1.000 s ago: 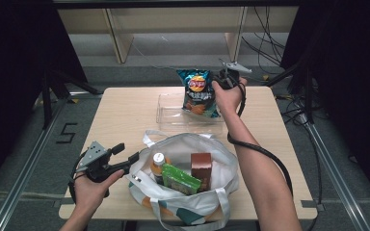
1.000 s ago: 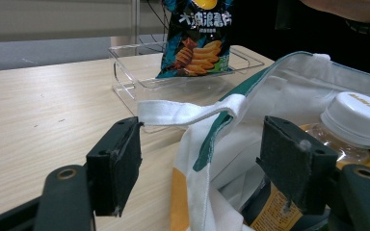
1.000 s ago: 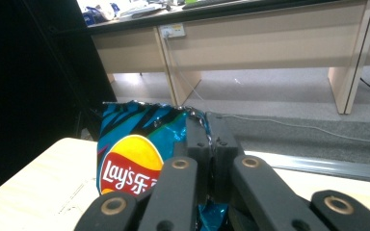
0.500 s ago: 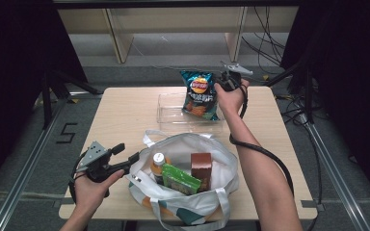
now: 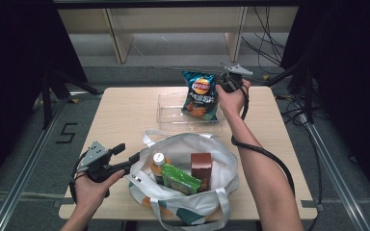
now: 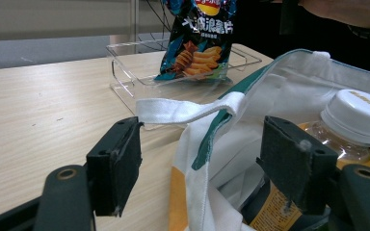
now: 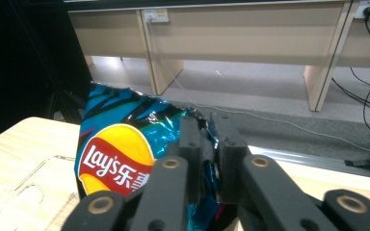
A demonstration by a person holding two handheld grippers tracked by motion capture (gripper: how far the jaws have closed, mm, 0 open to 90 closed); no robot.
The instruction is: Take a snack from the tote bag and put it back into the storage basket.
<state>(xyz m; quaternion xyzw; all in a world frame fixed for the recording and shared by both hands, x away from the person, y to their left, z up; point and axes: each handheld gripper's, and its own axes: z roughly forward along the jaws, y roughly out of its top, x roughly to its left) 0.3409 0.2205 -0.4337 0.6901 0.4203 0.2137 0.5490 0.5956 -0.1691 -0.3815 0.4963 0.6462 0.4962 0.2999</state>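
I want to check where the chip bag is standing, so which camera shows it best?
The high view: the whole chip bag stands upright in the clear tray, its top corner between the right gripper jaws. The left gripper view shows its lower part in the tray; the right gripper view shows its upper part.

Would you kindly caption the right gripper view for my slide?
Right tongs pinching the top edge of a Lay's chip bag above the wooden table.
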